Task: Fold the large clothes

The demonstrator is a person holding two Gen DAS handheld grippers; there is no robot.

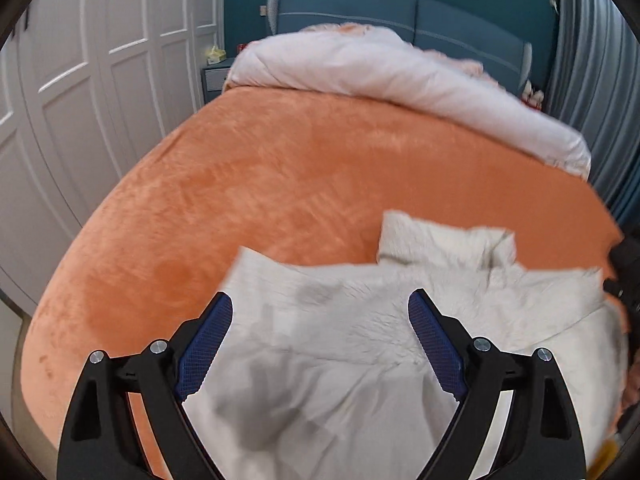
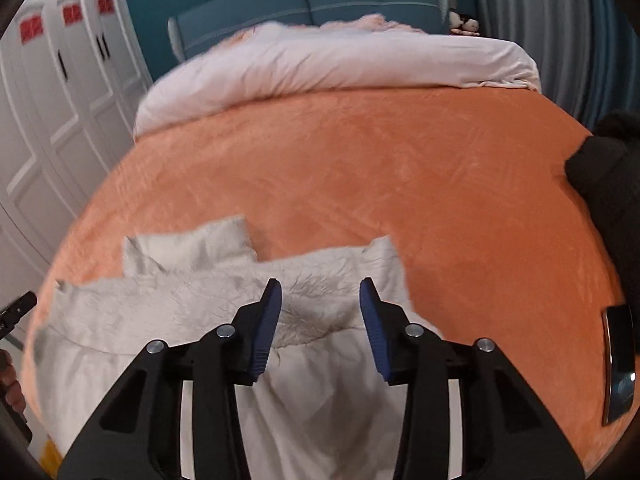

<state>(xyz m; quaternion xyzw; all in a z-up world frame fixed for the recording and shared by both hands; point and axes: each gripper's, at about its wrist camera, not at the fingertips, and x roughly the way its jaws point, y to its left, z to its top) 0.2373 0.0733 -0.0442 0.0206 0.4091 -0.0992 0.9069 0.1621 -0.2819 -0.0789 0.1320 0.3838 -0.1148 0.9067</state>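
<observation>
1. The left hand-held gripper fills the bottom of its own view, its blue-padded jaws spread wide with nothing pinched between them; only the garment lies below the gap.
2. The right hand-held gripper stands partly open, its pads apart and clear of the cloth beneath.
3. The white fleecy garment lies crumpled on the near edge of the bed, directly under both grippers, with a folded flap sticking out toward the far side.
4. The bed is covered by an orange plush sheet.
5. A pale pink duvet is bunched across the head end, against a teal headboard.
6. White wardrobe doors stand along the left side.
7. A dark garment sits at the bed's right edge, well apart from the white one.
</observation>
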